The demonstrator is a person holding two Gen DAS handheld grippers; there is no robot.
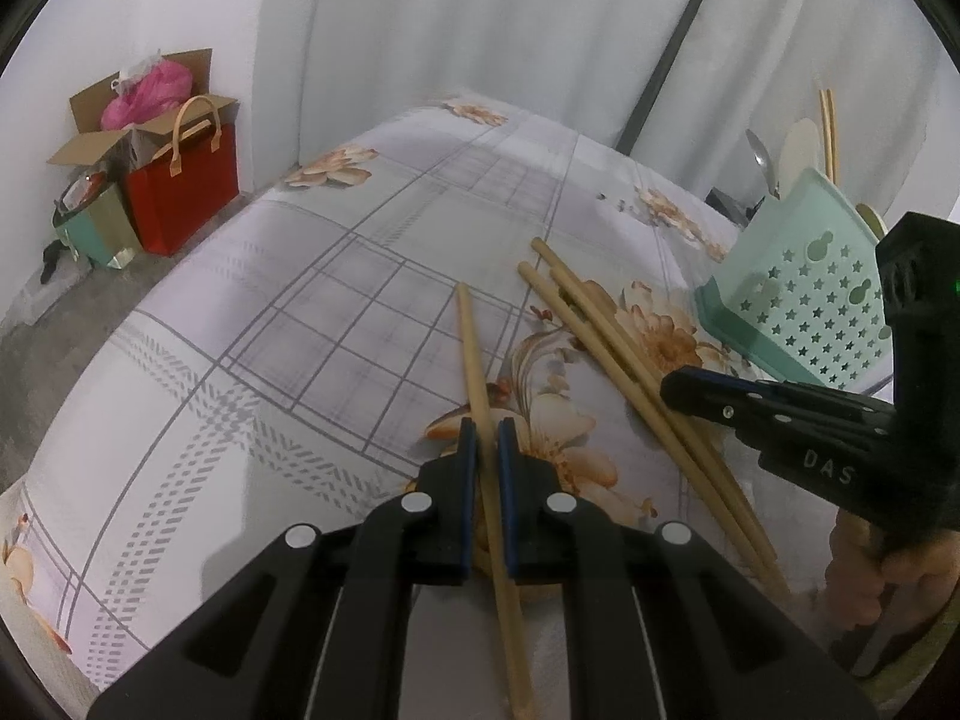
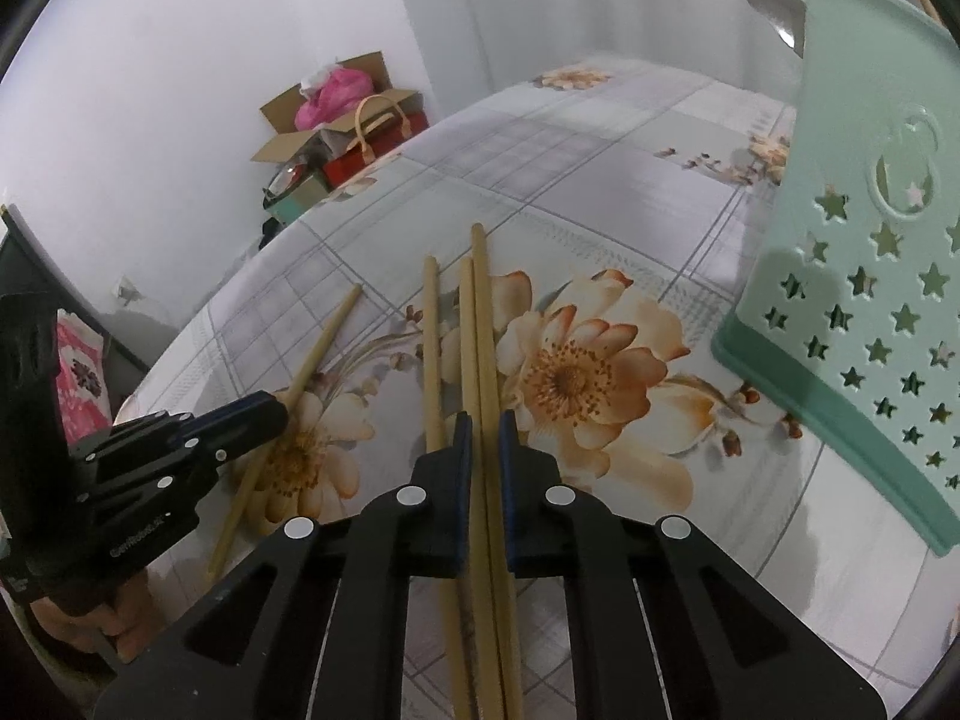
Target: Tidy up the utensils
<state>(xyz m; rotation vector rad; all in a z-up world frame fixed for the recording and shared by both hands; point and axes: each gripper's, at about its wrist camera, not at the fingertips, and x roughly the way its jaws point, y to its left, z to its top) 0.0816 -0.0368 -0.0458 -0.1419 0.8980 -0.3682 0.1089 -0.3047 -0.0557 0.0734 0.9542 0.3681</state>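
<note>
Pale wooden chopsticks lie on a floral tablecloth (image 1: 252, 312). My left gripper (image 1: 486, 429) is shut on a single chopstick (image 1: 471, 348) that runs back between its blue pads. That same chopstick (image 2: 324, 342) and the left gripper (image 2: 277, 412) show at the left of the right wrist view. My right gripper (image 2: 485, 420) is shut on two chopsticks (image 2: 478, 312) lying side by side. A third chopstick (image 2: 433, 336) lies just outside its left finger. From the left wrist view the right gripper (image 1: 672, 387) sits over that bundle (image 1: 600, 324). A mint green star-punched utensil holder (image 2: 864, 312) (image 1: 798, 300) stands to the right.
The holder has a metal spoon (image 1: 757, 153), a pale spatula (image 1: 801, 147) and chopsticks (image 1: 828, 126) in it. A red bag (image 1: 180, 198) and a cardboard box (image 1: 144, 102) stand on the floor beyond the table's left edge. White curtains hang behind. A hand (image 1: 864, 570) grips the right tool.
</note>
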